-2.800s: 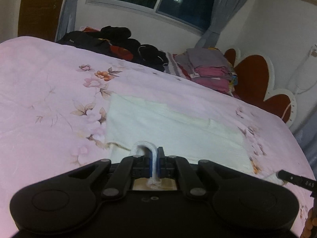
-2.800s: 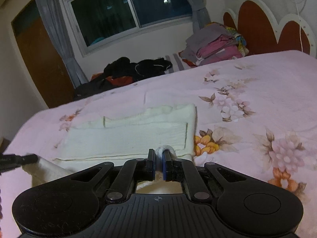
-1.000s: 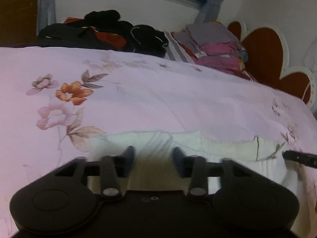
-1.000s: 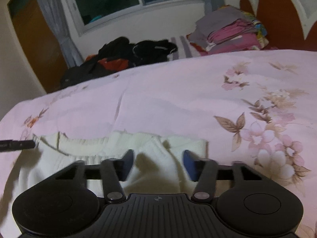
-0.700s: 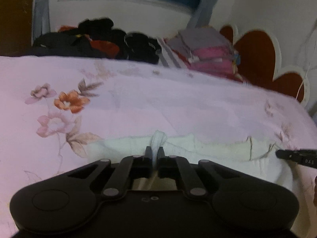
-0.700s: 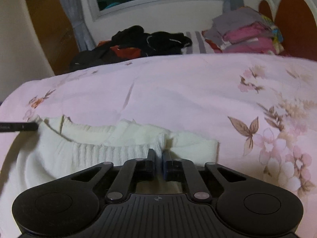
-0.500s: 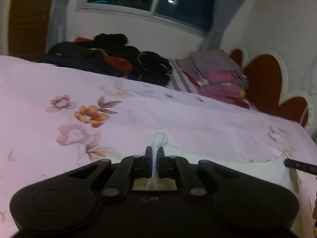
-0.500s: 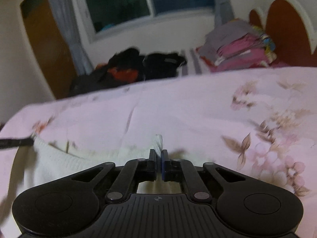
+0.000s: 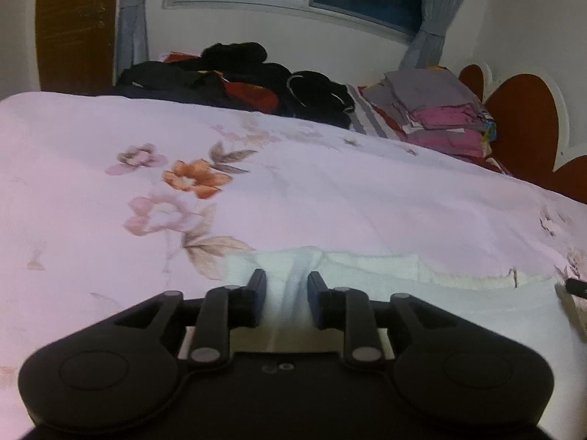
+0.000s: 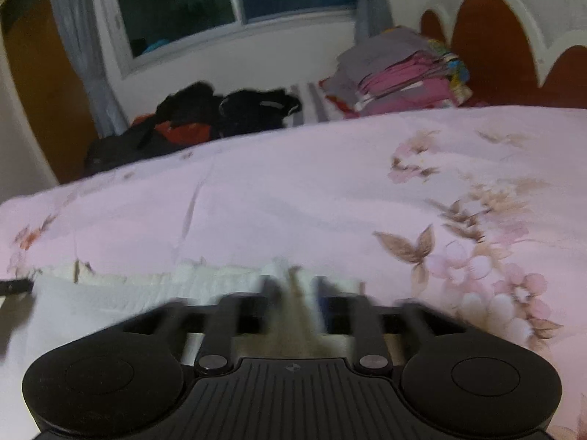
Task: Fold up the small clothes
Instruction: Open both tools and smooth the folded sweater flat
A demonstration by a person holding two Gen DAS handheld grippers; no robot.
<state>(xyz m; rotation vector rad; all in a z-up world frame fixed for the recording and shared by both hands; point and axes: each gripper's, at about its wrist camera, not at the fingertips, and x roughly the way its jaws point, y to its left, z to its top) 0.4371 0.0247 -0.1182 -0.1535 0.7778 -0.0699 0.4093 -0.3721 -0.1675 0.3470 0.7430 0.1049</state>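
Note:
A cream knitted garment (image 9: pixel 403 293) lies folded on the pink floral bedspread (image 9: pixel 330 198), its far edge running across both views. My left gripper (image 9: pixel 286 284) sits low over the garment's left end. Its jaws are opening, and a loose ridge of the cloth stands between them, clear of the pads. My right gripper (image 10: pixel 295 289) is blurred at the garment's (image 10: pixel 110 300) right end. Its jaws are opening too, with a slack ridge of cloth between them. Each view catches the other gripper's tip at its edge (image 9: pixel 576 286) (image 10: pixel 14 286).
A heap of dark clothes (image 9: pixel 238 77) and a stack of folded grey and pink clothes (image 9: pixel 433 110) lie at the far side of the bed under the window. A red and white scalloped headboard (image 9: pixel 524 124) stands at the right. A wooden door (image 9: pixel 73 25) is at the far left.
Both grippers closed on pinches of the garment's far edge and lifted them slightly. Now both have parted their jaws and the cloth has sunk back onto the bed.

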